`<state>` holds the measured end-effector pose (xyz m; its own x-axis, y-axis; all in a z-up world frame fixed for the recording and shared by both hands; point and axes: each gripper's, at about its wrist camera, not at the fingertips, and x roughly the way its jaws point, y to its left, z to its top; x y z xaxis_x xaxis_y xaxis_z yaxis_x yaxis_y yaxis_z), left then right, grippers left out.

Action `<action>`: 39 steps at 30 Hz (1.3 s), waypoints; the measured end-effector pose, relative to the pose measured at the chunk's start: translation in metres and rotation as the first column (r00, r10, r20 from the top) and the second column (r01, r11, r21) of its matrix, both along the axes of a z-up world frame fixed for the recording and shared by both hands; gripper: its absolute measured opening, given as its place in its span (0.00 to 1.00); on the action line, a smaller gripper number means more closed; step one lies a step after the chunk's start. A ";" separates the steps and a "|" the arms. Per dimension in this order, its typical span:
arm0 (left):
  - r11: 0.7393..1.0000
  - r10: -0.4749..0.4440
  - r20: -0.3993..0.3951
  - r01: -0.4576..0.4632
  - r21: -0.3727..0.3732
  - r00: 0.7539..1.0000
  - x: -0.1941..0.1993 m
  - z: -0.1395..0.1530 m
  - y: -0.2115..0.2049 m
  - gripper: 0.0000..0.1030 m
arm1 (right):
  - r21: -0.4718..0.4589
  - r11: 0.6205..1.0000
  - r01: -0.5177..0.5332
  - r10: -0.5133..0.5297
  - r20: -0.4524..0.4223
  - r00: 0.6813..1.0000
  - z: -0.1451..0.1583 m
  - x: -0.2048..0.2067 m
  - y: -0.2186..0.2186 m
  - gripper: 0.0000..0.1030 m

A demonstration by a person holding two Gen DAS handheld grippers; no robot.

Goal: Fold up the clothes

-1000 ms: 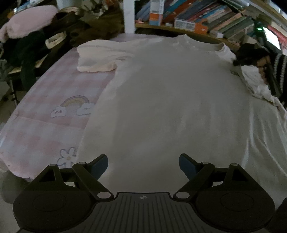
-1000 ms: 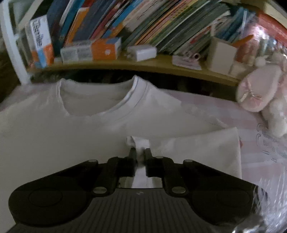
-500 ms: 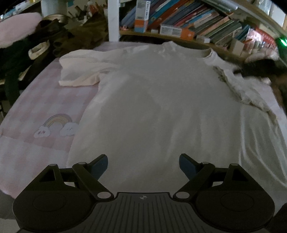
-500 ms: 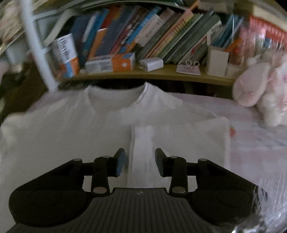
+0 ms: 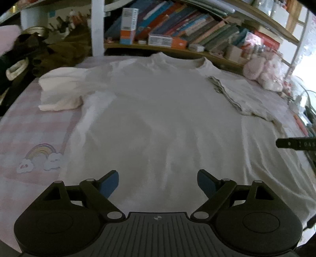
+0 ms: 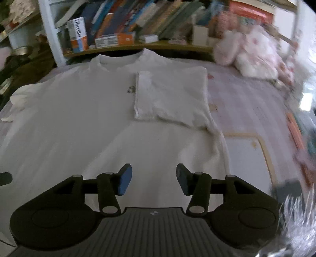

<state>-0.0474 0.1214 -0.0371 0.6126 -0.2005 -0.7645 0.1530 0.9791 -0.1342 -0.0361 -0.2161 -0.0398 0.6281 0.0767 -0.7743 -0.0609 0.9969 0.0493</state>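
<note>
Two grippers hover over a white shirt [image 5: 154, 122] spread on the pink sheet [image 5: 29, 126]: left gripper [image 5: 158, 182] wide open, empty; right gripper [image 6: 154, 178] just opening, empty. Beyond, the right sleeve [image 6: 171, 98] lies folded inward; bookshelf [image 6: 138, 25] behind.

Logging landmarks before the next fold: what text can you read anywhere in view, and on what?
"GAS", uncertain and cut off by the frame edge: on the black bar.
White-and-orange box: upright blue word, too blurred to read.
Book spines: too small to read.
</note>
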 end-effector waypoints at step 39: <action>0.947 0.283 -0.008 -0.281 -0.159 0.959 0.060 0.012 0.158 0.59 | -0.041 0.986 0.160 -0.160 0.004 0.987 0.003 -0.041 0.098 0.80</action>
<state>0.0123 0.2797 -0.0256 0.6726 -0.1341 -0.7278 -0.1234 0.9494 -0.2889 -0.0775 -0.1179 -0.0366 0.6300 -0.0572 -0.7745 0.0999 0.9950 0.0077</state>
